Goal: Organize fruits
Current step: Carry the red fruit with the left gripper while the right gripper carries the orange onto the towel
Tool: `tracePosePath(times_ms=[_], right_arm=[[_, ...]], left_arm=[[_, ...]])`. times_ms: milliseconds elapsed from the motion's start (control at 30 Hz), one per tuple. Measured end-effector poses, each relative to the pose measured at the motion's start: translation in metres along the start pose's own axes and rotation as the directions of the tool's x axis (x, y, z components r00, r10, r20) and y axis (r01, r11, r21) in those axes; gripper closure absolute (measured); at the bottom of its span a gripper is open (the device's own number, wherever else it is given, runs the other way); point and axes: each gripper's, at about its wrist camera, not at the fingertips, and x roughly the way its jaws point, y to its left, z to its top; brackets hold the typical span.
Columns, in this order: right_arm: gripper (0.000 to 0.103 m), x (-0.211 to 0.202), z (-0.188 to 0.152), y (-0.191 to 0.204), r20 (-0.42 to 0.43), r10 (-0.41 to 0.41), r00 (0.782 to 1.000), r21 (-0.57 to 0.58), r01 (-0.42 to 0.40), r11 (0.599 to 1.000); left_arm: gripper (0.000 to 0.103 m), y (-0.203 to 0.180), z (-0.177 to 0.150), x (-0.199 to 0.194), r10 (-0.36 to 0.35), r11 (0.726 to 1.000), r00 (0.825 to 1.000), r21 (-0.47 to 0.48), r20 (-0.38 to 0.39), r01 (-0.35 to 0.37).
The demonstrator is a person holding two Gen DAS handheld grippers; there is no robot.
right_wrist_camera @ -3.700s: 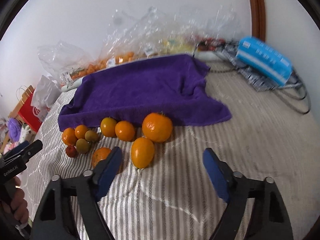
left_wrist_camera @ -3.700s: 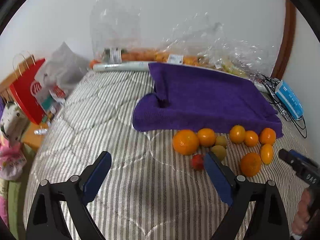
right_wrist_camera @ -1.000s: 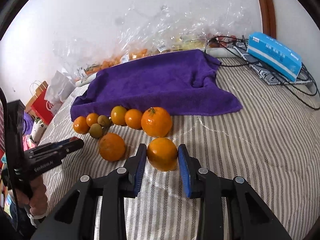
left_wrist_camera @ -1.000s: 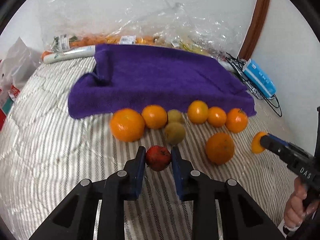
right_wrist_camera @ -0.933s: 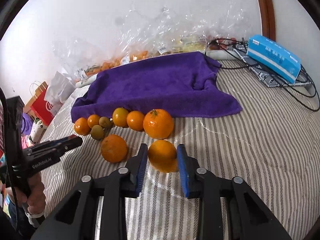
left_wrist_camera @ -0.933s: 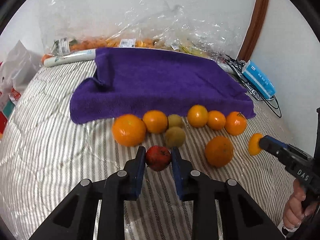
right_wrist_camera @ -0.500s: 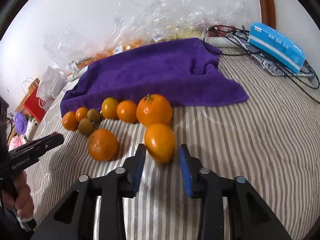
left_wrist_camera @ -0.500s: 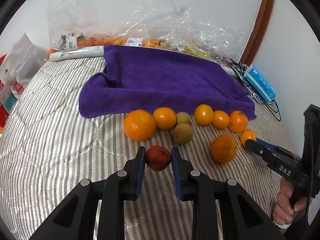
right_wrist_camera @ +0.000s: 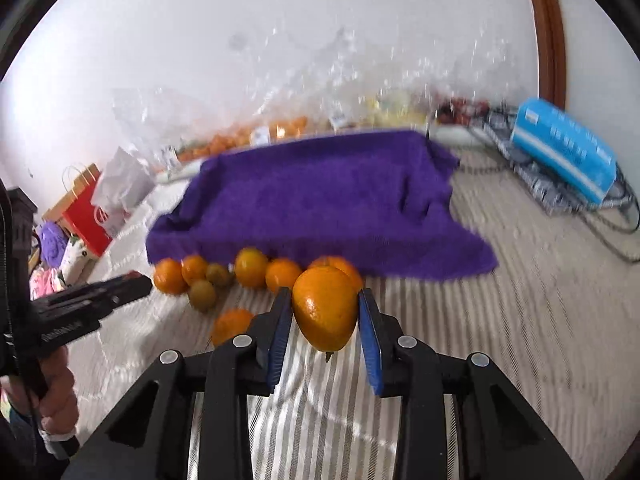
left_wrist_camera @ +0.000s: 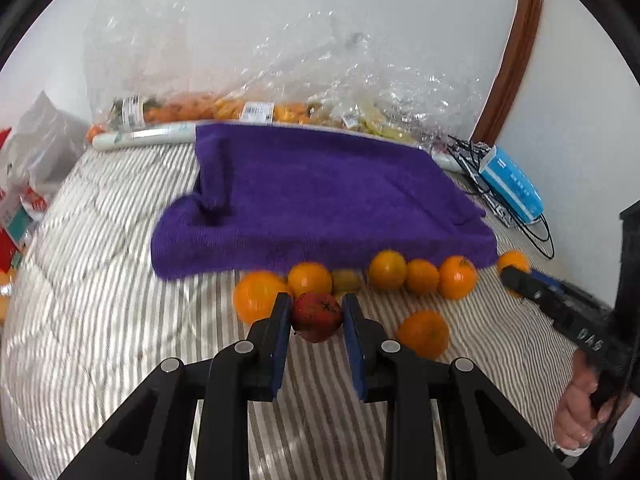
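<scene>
In front of the rumpled purple towel (left_wrist_camera: pixel 320 200), above the grey-and-white striped quilted bedspread (left_wrist_camera: pixel 100 300), the left gripper (left_wrist_camera: pixel 316 316) has its blue-padded jaws drawn in narrow, both pads pressing the sides of a small round red fruit (left_wrist_camera: pixel 317 316) with a dark calyx. The fruit hangs clear of the bedspread, on the near side of the towel's front edge.

The right gripper (right_wrist_camera: pixel 325 312) likewise stands narrow, clamped on a smooth orange citrus fruit (right_wrist_camera: pixel 325 308) turned with its stem end down, and this too is lifted off the bedspread, just before the towel's front edge.

Along that front edge lies a row of loose oranges (left_wrist_camera: pixel 388 270) with two dull green-brown round fruits (right_wrist_camera: pixel 202 294) among them, all touching or just beside one another. One more orange (left_wrist_camera: pixel 424 334) sits alone, nearer the camera than the row.

Behind the towel, against the white wall, clear plastic bags of fruit (left_wrist_camera: pixel 248 110) are piled. To the towel's right a blue rectangular box (right_wrist_camera: pixel 564 152) rests on tangled black cables (right_wrist_camera: pixel 600 216). To its left, beyond the bed's edge, stands a red paper bag (right_wrist_camera: pixel 86 216). A person's hand (left_wrist_camera: pixel 580 412) grips the right gripper's handle in the left wrist view.
</scene>
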Motion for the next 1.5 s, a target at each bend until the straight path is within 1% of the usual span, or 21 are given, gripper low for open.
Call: tracePosePath(times_ms=[67, 167, 300, 433, 533, 600, 667, 733, 833, 967, 1033, 1133, 1200, 1333, 1500], right_arm=[[0.07, -0.004, 0.012, 0.0, 0.029, -0.014, 0.999, -0.013, 0.015, 1.0], [0.07, -0.007, 0.032, 0.001, 0.074, -0.064, 0.995, -0.034, 0.067, 0.997], [0.07, -0.004, 0.06, 0.0, 0.117, -0.081, 0.99, -0.039, 0.086, 0.996], [0.07, 0.006, 0.085, 0.001, 0.143, -0.078, 0.987, -0.029, 0.083, 0.996], [0.07, 0.014, 0.1, 0.002, 0.159, -0.068, 0.985, -0.027, 0.073, 0.997], [0.07, 0.022, 0.112, 0.002, 0.174, -0.073, 0.982, -0.034, 0.08, 0.996], [0.07, 0.028, 0.121, 0.001, 0.18, -0.075, 0.981, -0.034, 0.083, 0.996], [0.07, 0.035, 0.126, -0.002, 0.181, -0.074, 0.981, -0.023, 0.079, 0.997], [0.07, 0.049, 0.12, -0.009, 0.165, -0.063, 0.984, -0.006, 0.065, 0.998], [0.07, 0.075, 0.112, -0.024, 0.085, -0.045, 0.995, 0.026, 0.043, 0.999], [0.07, 0.077, 0.111, -0.029, 0.085, -0.053, 0.995, 0.035, 0.05, 0.998], [0.07, 0.075, 0.111, -0.038, 0.098, -0.081, 0.992, 0.05, 0.076, 0.996], [0.07, 0.073, 0.111, -0.046, 0.106, -0.089, 0.99, 0.068, 0.082, 0.994], [0.07, 0.072, 0.109, -0.055, 0.111, -0.094, 0.989, 0.094, 0.084, 0.992], [0.07, 0.079, 0.107, -0.051, 0.096, -0.085, 0.992, 0.084, 0.077, 0.993]], left_arm=[[0.078, -0.001, 0.012, 0.003, 0.015, 1.0, 1.0, 0.002, 0.012, -0.015], [0.078, -0.001, 0.032, 0.009, 0.024, 1.0, 0.999, -0.003, 0.03, -0.024], [0.078, 0.0, 0.056, 0.02, 0.054, 0.999, 0.996, 0.001, 0.066, -0.055], [0.078, 0.004, 0.074, 0.034, 0.046, 0.999, 0.996, -0.02, 0.082, -0.044], [0.078, 0.01, 0.087, 0.044, 0.062, 0.997, 0.992, -0.055, 0.109, -0.057], [0.078, 0.012, 0.096, 0.052, 0.058, 0.997, 0.992, -0.058, 0.113, -0.052], [0.078, 0.016, 0.104, 0.06, 0.063, 0.995, 0.991, -0.081, 0.117, -0.054], [0.078, 0.018, 0.103, 0.067, 0.053, 0.995, 0.992, -0.084, 0.112, -0.044], [0.078, 0.022, 0.095, 0.077, 0.052, 0.996, 0.994, -0.075, 0.096, -0.045], [0.078, 0.024, 0.089, 0.085, 0.038, 0.996, 0.996, -0.086, 0.084, -0.031], [0.078, 0.023, 0.089, 0.087, 0.038, 0.996, 0.995, -0.08, 0.088, -0.031], [0.078, 0.023, 0.088, 0.09, 0.061, 0.996, 0.994, -0.074, 0.087, -0.054], [0.078, 0.024, 0.087, 0.093, 0.052, 0.996, 0.996, -0.078, 0.079, -0.045], [0.078, 0.023, 0.086, 0.096, 0.053, 0.996, 0.996, -0.072, 0.078, -0.048], [0.078, 0.022, 0.084, 0.1, 0.061, 0.996, 0.996, -0.066, 0.069, -0.057]])
